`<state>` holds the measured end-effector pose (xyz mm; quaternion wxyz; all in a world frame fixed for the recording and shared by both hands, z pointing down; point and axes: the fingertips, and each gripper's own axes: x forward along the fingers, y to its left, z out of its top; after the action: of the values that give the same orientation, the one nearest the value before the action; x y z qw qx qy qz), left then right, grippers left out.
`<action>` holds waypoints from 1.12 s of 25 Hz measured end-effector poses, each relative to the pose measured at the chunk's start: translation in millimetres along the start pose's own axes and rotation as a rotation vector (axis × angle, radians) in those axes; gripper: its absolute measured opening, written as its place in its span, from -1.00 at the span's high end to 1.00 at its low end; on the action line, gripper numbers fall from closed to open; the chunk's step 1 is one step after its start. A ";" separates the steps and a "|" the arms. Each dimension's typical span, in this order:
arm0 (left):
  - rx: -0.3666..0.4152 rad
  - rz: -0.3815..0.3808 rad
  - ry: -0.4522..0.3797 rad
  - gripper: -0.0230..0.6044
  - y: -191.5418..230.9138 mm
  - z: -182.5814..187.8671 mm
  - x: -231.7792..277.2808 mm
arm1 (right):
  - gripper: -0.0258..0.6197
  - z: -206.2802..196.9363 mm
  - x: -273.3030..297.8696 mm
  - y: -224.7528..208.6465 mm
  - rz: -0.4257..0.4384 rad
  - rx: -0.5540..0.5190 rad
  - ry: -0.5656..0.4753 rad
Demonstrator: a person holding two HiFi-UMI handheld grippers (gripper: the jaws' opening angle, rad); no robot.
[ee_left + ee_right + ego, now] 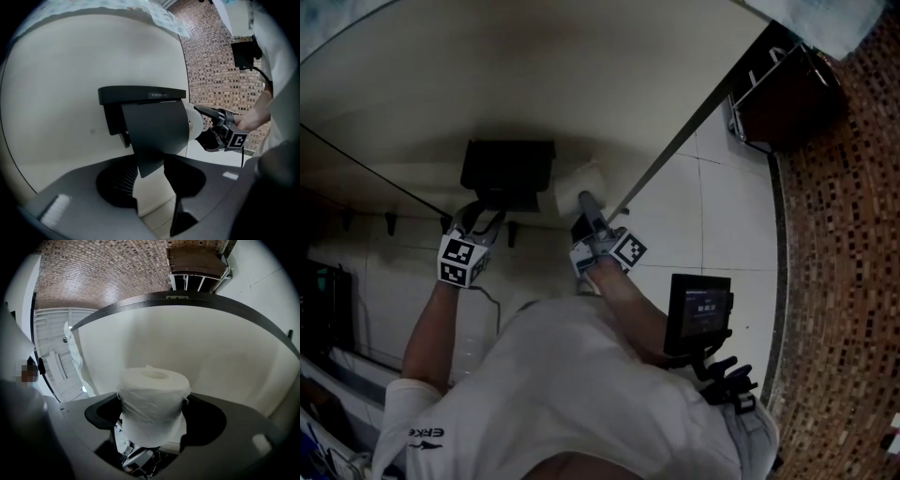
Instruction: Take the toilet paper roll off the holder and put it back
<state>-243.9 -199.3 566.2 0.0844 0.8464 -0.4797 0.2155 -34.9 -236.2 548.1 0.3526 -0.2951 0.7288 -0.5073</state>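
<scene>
A black toilet paper holder [508, 173] is fixed to the pale wall, and its flat cover flap [152, 136] hangs down. My left gripper [152, 187] is just below the holder [140, 96]. It is open, with the flap's lower corner hanging between its jaws and apart from both. My right gripper [151, 425] is shut on the white toilet paper roll [152, 399] and holds it by its sides. In the head view the roll [579, 180] is at the holder's right end, with the right gripper [587, 208] below it and the left gripper [481, 220] under the holder. The roll [197, 124] peeks out behind the flap.
The wall [581, 75] fills the space straight ahead. White tiles [712, 216] and a brown mosaic floor [844, 281] lie to the right, with a dark wooden rack [787, 94] standing there. A black device with a small screen [698, 309] hangs at the person's right hip.
</scene>
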 end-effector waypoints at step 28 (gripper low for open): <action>-0.095 -0.202 0.133 0.33 -30.2 23.0 -47.9 | -0.33 -6.7 9.0 -4.2 0.040 0.024 -0.058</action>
<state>-233.2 -154.3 526.2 0.1773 0.8694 -0.3948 0.2384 -45.2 -241.1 551.6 0.3873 -0.2911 0.7179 -0.4999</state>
